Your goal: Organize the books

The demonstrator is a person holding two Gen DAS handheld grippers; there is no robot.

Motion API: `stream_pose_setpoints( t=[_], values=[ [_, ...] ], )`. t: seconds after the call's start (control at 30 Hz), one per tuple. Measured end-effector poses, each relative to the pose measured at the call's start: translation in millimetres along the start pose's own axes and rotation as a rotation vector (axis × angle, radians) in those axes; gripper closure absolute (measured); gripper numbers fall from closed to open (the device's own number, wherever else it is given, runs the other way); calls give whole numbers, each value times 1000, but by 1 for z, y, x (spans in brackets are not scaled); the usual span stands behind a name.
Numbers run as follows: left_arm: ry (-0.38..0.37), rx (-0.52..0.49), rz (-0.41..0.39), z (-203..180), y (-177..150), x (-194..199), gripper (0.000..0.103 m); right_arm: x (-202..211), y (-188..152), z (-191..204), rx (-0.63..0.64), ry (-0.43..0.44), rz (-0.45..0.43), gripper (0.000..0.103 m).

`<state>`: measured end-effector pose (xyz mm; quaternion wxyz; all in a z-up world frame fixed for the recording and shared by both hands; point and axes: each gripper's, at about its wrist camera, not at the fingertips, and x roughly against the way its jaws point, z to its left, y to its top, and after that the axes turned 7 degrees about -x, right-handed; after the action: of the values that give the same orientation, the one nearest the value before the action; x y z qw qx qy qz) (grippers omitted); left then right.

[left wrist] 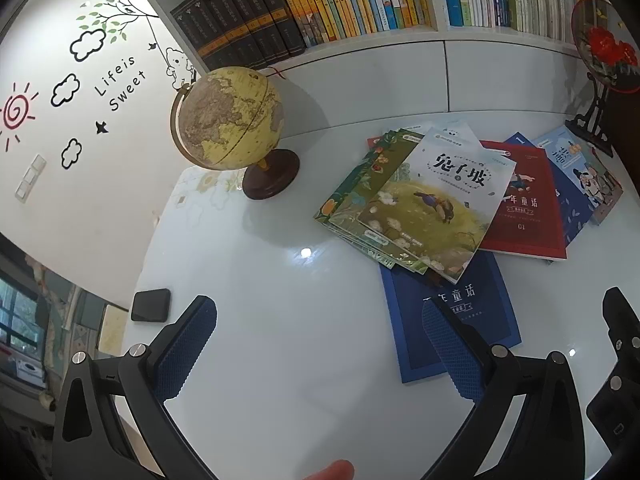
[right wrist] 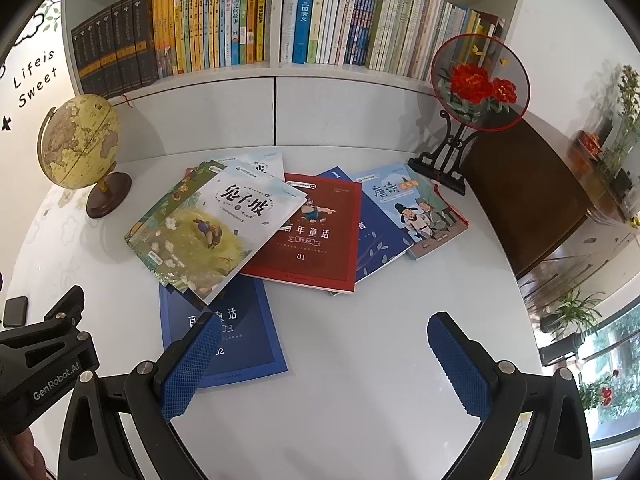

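Observation:
Several books lie scattered on the white table (right wrist: pixel 360 360). A white-and-green picture book (right wrist: pixel 216 232) tops a fanned stack, overlapping a red book (right wrist: pixel 316 240) and a dark blue book (right wrist: pixel 240 340). Further right lie a blue book (right wrist: pixel 376 240) and a light blue illustrated book (right wrist: pixel 424 208). In the left wrist view the same picture book (left wrist: pixel 436 200), red book (left wrist: pixel 524 216) and dark blue book (left wrist: pixel 460 312) appear. My left gripper (left wrist: pixel 320 344) is open, hovering left of the dark blue book. My right gripper (right wrist: pixel 324 364) is open over the table in front of the books.
A globe (left wrist: pixel 228 120) stands at the table's left, a black phone (left wrist: pixel 151 305) near the left edge. A round fan ornament on a stand (right wrist: pixel 476 84) sits at the back right. Filled bookshelves (right wrist: pixel 280 24) line the wall. A dark wooden cabinet (right wrist: pixel 528 192) stands right.

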<state>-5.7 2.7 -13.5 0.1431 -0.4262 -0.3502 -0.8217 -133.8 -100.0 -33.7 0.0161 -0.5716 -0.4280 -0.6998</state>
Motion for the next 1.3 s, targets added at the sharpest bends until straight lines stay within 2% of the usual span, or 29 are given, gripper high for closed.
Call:
stream_pose_setpoints(
  t=[0.67, 0.8, 0.93, 1.03, 1.13, 1.23, 1.3],
  values=[
    [-19, 6, -2, -5, -1, 1, 0, -1, -2, -3, -3, 22, -6, 0],
    [-54, -3, 18, -8, -5, -8, 0, -6, -3, -6, -11, 46, -5, 0],
    [-131, 15, 88, -11, -13, -34, 0, -17, -7, -7, -7, 56, 7, 0],
    [-159, 32, 133, -12, -20, -55, 0, -28, -11, -6, -1, 56, 21, 0],
    [-172, 45, 139, -11, -24, -71, 0, -43, -17, -4, 2, 64, 44, 0],
    [-253, 61, 156, -13, -28, -94, 0, -60, -22, 0, 8, 84, 57, 0],
    [-271, 65, 153, -17, -30, -110, 1, -72, -28, 5, 26, 75, 59, 0]
  ],
)
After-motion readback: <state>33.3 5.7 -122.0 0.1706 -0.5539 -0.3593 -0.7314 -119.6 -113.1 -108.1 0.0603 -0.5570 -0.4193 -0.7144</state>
